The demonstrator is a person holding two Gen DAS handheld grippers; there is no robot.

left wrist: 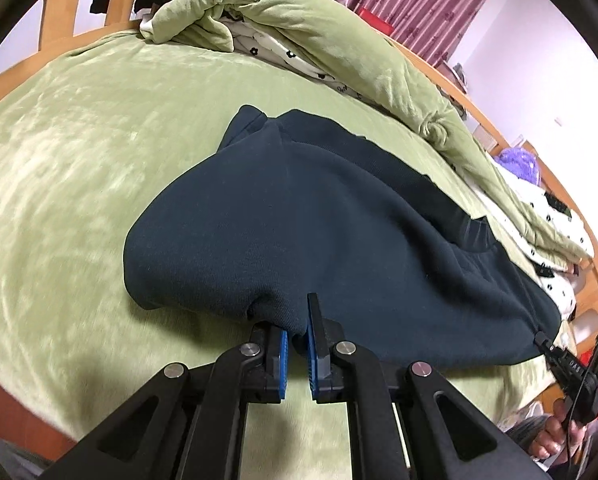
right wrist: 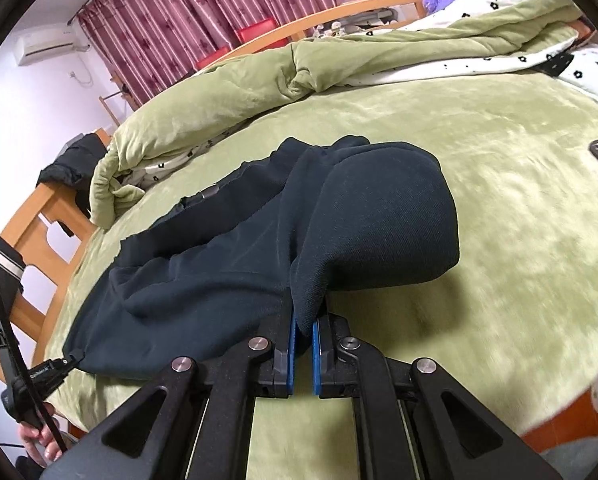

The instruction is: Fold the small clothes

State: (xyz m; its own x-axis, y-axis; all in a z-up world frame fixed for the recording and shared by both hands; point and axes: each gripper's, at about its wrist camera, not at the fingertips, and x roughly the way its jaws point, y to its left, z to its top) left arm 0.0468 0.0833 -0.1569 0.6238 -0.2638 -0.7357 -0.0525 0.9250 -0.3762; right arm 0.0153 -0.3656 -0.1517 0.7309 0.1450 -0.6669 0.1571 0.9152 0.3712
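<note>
The bed (left wrist: 79,152) in its green plush cover is spreading out beyond both sets of fingers, with a rumpled green quilt (left wrist: 299,12) lying along the far edge, well past the fingertips.

The dark teal garment (left wrist: 319,208) is lying on the cover directly ahead of both grippers, its near edge lifting off the bed where it is being held. It is looking like a small sweatshirt or pair of knit trousers; which one is hard to say. Its long axis is running across the fingers, from one gripper to the other, and a ribbed band is showing on the far side in the left wrist view.

The left gripper (left wrist: 297,344) is pinching a bunched bit of the near edge between its blue pads (left wrist: 283,360), with the jaws nearly together around the cloth. The right gripper (right wrist: 303,340) is doing the same at the other end, a fold of the garment (right wrist: 259,240) hanging down between its pads (right wrist: 292,352).

The fabric is probably soft, thick and light, sagging between the two holds and not slipping much against the ribbed pads. Taking it at corners or along the hem seems wisest, since a grip in the middle would only gather a loose lump.
</note>
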